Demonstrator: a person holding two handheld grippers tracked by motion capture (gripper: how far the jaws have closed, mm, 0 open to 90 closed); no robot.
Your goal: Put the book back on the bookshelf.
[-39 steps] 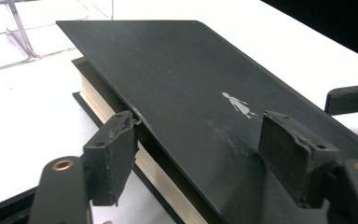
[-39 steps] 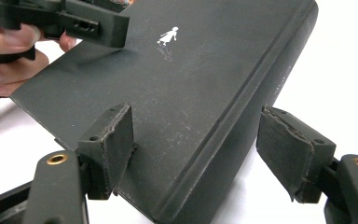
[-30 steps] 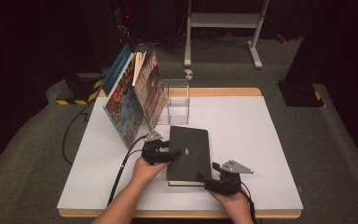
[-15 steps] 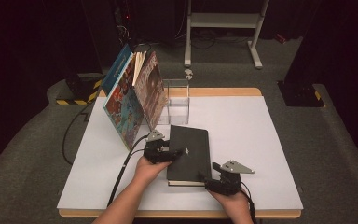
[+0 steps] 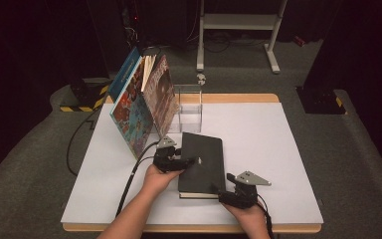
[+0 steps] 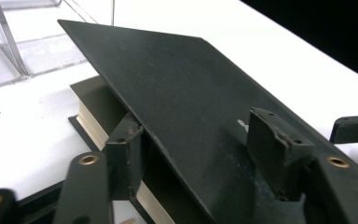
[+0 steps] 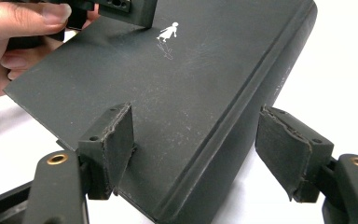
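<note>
On the counter [image 5: 278, 149], near its front edge, the black book [image 5: 204, 154] lies with its cover being lifted: left tool [image 5: 174, 160] straddles the raised cover edge unclenched, right tool [image 5: 231, 194] brackets the spine, released; next, clamp and swing open.

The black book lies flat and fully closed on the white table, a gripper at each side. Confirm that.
Not fully closed. The black book has its front cover raised off the pages, with the left gripper straddling the cover's edge; the left gripper view shows it. It does lie on the white table, with the right gripper at its other side.
</note>
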